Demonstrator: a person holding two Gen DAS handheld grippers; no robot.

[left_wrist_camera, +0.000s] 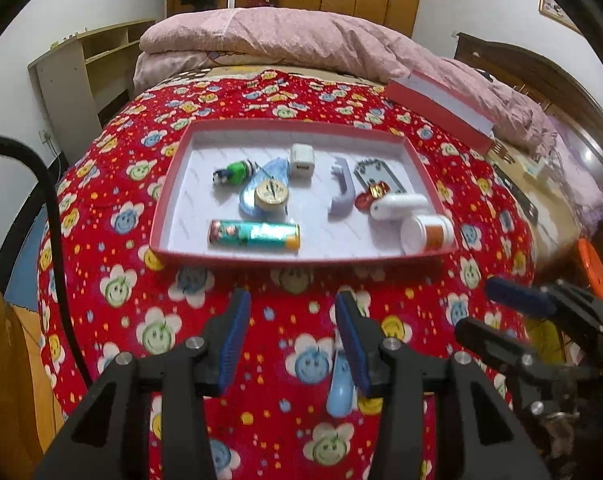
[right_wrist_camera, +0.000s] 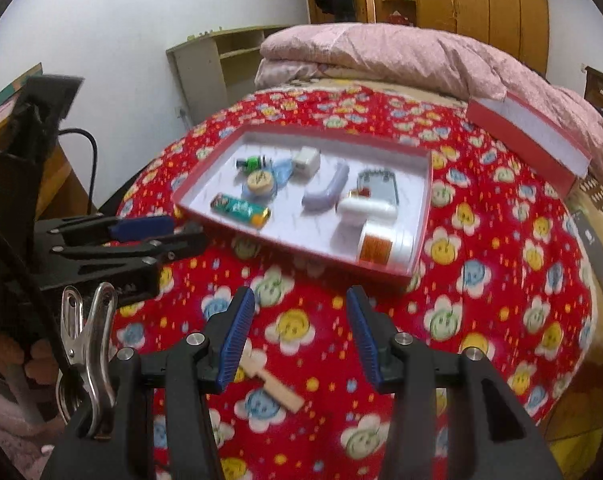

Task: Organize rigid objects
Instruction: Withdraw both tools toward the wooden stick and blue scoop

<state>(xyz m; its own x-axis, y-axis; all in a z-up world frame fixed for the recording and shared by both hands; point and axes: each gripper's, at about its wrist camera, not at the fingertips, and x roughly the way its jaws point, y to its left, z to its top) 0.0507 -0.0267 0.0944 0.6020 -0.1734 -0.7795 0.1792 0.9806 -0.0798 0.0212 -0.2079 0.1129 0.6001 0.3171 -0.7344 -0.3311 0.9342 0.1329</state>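
Note:
A red-rimmed white tray (left_wrist_camera: pixel 165 216) lies on the flowered red blanket and also shows in the right wrist view (right_wrist_camera: pixel 421 216). It holds several small objects: a green lighter (left_wrist_camera: pixel 254 234), a white charger cube (left_wrist_camera: pixel 301 160), a lilac clip (left_wrist_camera: pixel 343 192), a white bottle with orange label (left_wrist_camera: pixel 427 233), a round tin (left_wrist_camera: pixel 272 196). My left gripper (left_wrist_camera: pixel 291 338) is open and empty, short of the tray. A light blue piece (left_wrist_camera: pixel 339 388) lies under its right finger. My right gripper (right_wrist_camera: pixel 299 334) is open and empty above a wooden piece (right_wrist_camera: pixel 273 386).
The tray's red lid (left_wrist_camera: pixel 441 108) leans against the pink quilt (left_wrist_camera: pixel 281 40) at the back right. A shelf unit (left_wrist_camera: pixel 81 72) stands at the left wall. A metal clamp (right_wrist_camera: pixel 89 344) hangs at left in the right wrist view. A dark remote (right_wrist_camera: pixel 593 248) lies at the right.

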